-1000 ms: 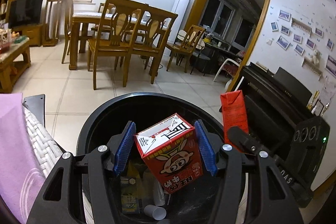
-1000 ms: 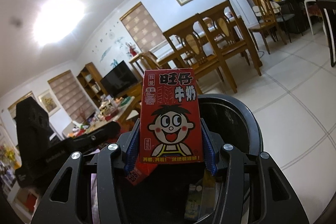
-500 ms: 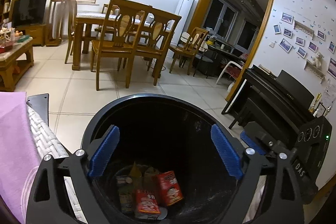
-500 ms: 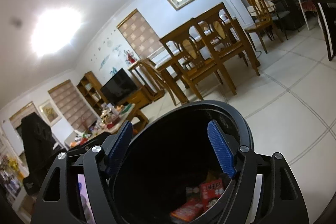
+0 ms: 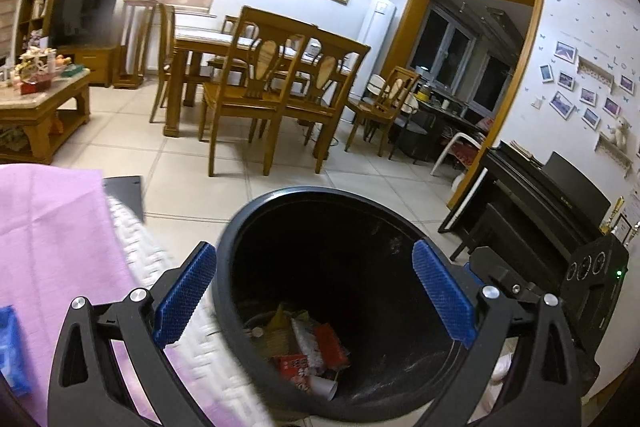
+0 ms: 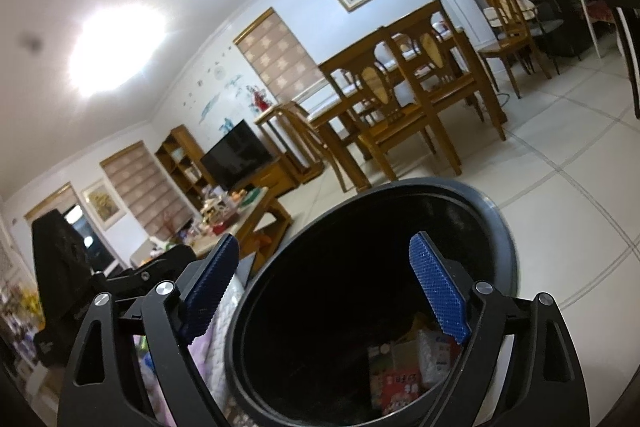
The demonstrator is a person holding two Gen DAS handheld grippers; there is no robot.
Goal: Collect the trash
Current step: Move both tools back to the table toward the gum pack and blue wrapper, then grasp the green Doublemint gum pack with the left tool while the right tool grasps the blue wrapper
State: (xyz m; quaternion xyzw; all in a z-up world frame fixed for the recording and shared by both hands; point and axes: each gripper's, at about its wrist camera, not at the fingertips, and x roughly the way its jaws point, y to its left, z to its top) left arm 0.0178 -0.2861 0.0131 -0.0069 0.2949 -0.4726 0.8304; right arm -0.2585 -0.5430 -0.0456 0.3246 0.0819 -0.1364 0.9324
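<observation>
Trash lies at the bottom of the black bin (image 5: 400, 227): red drink cartons (image 5: 294, 365), crumpled wrappers and a small white paper cup (image 5: 322, 387) sit in a loose heap on its floor, well below the rim. Judged from that heap, part of the collecting is done. What is left cannot be counted from these views, though a blue packet (image 5: 10, 351) at the near left edge of the pink cloth (image 5: 52, 239) may be a further piece to gather; it is too cropped to identify.

The left gripper (image 5: 316, 291) holds nothing. Its blue pads stand about as wide as the bin's mouth, the left one out over the white woven surface (image 5: 160, 267) beside the rim, the right one over the bin's inner wall, and the jaws are widening a little more. The heap of trash shows between and below the pads, deep in the bin and untouched.

The right gripper (image 6: 324, 283) is likewise empty, its jaws spreading apart with only the dark bin interior (image 6: 320, 307) between them. In its view the cartons (image 6: 396, 383) rest low and to the right, beneath the right pad and well clear of it. The other gripper's black body sits just beside it to the left.
</observation>
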